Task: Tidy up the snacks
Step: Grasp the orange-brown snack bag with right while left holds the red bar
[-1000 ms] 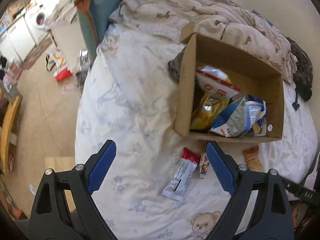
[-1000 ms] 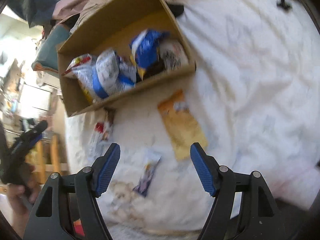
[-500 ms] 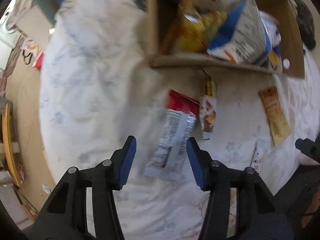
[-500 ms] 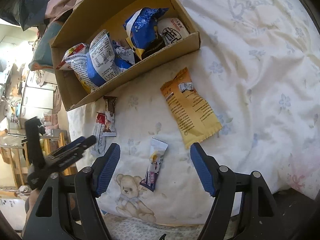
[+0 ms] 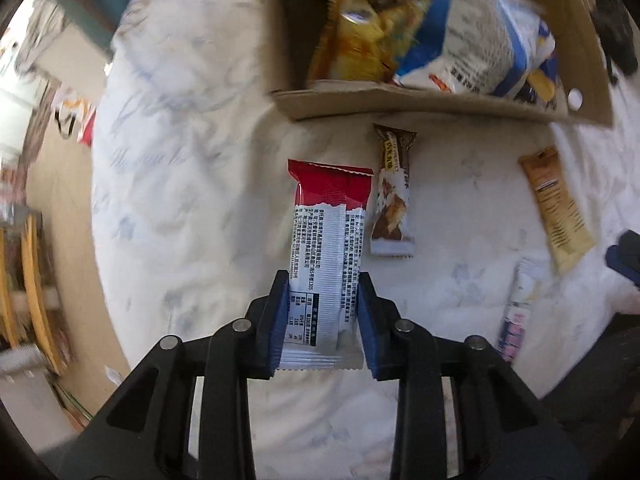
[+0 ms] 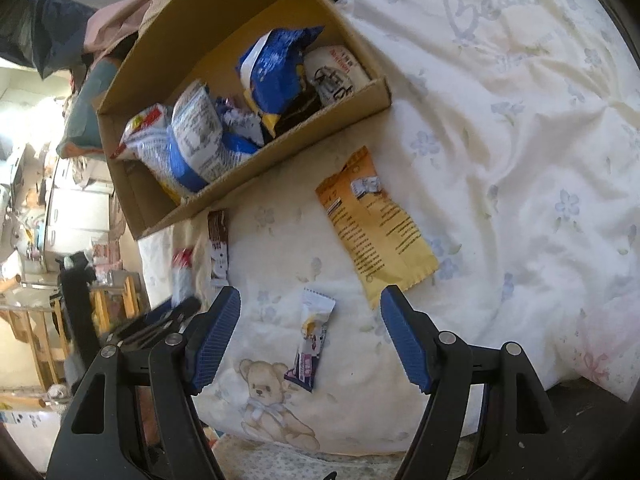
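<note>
A red-and-white snack packet (image 5: 326, 240) lies flat on the white bedspread. My left gripper (image 5: 323, 280) points straight down over its near end, and the closing jaws press both long edges. Beside it lie a brown-and-white bar (image 5: 394, 200), an orange packet (image 5: 556, 208) and a small white-and-purple packet (image 5: 516, 312). Behind them stands a cardboard box (image 5: 400, 108) holding several snack bags. My right gripper (image 6: 310, 300) hovers open above the small white-and-purple packet (image 6: 314, 340), with the orange packet (image 6: 376, 224) just beyond its right finger.
The bed's edge (image 5: 104, 240) drops to the floor on the left, with wooden furniture (image 5: 28, 280) beyond. A crumpled blanket (image 6: 120, 20) lies behind the box. A bear print (image 6: 264, 396) marks the bedspread near the front edge.
My left gripper came down over the red-and-white packet and its jaws narrowed from wide apart to touching the packet's sides. The right gripper stayed open and nearly still.
</note>
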Motion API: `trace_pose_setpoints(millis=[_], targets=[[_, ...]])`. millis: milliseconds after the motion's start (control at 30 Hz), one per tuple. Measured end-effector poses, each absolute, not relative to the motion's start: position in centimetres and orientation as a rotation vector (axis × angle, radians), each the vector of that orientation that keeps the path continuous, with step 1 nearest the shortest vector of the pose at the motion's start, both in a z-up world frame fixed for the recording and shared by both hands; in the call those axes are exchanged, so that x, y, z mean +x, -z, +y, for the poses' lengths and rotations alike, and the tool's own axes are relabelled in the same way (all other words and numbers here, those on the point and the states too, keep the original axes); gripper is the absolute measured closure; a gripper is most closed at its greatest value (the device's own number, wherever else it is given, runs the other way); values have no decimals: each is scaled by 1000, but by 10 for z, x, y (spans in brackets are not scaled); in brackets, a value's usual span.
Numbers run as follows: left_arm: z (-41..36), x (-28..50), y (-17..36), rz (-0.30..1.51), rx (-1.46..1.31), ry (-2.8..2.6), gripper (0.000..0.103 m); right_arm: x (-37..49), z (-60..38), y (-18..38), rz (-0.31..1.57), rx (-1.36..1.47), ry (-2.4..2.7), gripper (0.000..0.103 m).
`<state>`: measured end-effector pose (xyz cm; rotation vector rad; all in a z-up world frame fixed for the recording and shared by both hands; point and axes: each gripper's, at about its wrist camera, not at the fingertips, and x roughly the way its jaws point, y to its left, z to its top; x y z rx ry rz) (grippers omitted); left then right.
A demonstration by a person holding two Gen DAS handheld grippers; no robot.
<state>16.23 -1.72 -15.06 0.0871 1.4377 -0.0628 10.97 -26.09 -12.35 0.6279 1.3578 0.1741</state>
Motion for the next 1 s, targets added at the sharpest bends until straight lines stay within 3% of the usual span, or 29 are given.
trace_pose_setpoints(millis=[267,367,500,633,1000], targets=[[8,128,89,1384,-155,84,75,115,-273,125,1326,663,-76,28],[1,120,64,1274,-67,72,75,124,-270,128,1341,595,-56,28],[13,137,74,1267,-101,37,75,140,-255,133,1391,427,-60,21],[22,148,80,1268,-168,21,75,156,-232,142,1404,191,-53,21],[14,143,78,1269,-204,55,75,176,-209,181,1441,55,-46,21]])
